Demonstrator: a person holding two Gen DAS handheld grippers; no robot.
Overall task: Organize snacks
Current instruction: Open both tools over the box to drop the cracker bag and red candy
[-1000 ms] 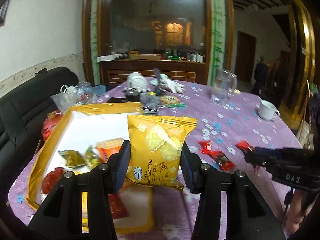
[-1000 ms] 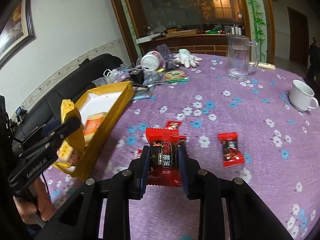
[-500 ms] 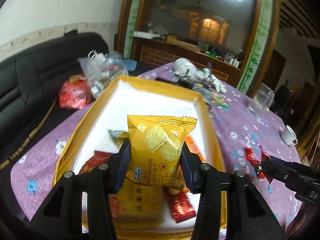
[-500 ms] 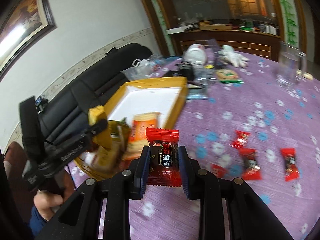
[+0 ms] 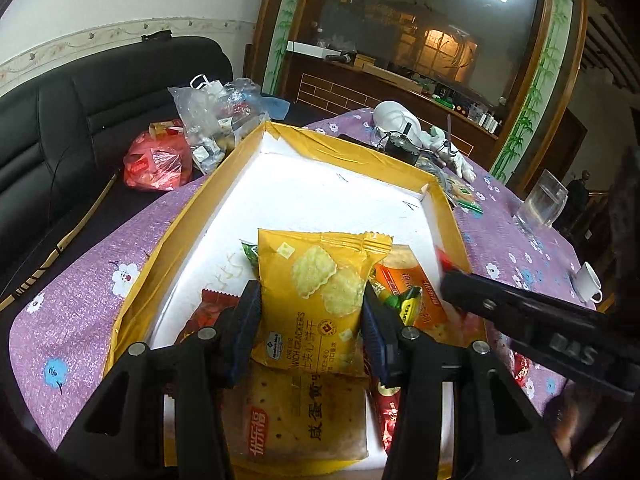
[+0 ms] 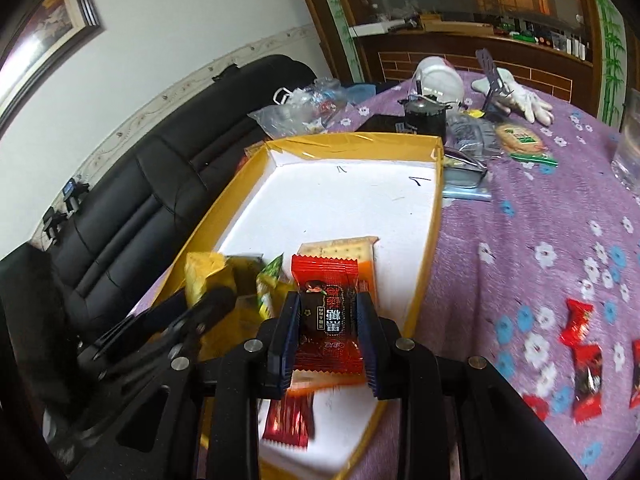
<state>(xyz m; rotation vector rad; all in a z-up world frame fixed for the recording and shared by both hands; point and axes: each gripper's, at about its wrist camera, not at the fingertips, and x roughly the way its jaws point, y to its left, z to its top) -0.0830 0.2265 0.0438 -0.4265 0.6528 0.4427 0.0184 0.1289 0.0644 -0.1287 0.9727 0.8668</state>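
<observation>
Left wrist: looks down steeply along its gripper, close over the tray.
Right wrist: same tilt, close above the tray's right rim.
Shared: tray, desk.

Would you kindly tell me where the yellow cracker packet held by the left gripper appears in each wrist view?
Left wrist view: the yellow cracker packet sits centre frame, clamped upright between the left gripper fingers, above the tray.
Right wrist view: the same packet shows at lower left, edge-on, partly hidden behind the left gripper's fingers.
Shared landmark: the yellow-rimmed white tray, beneath the packet in both.
</observation>
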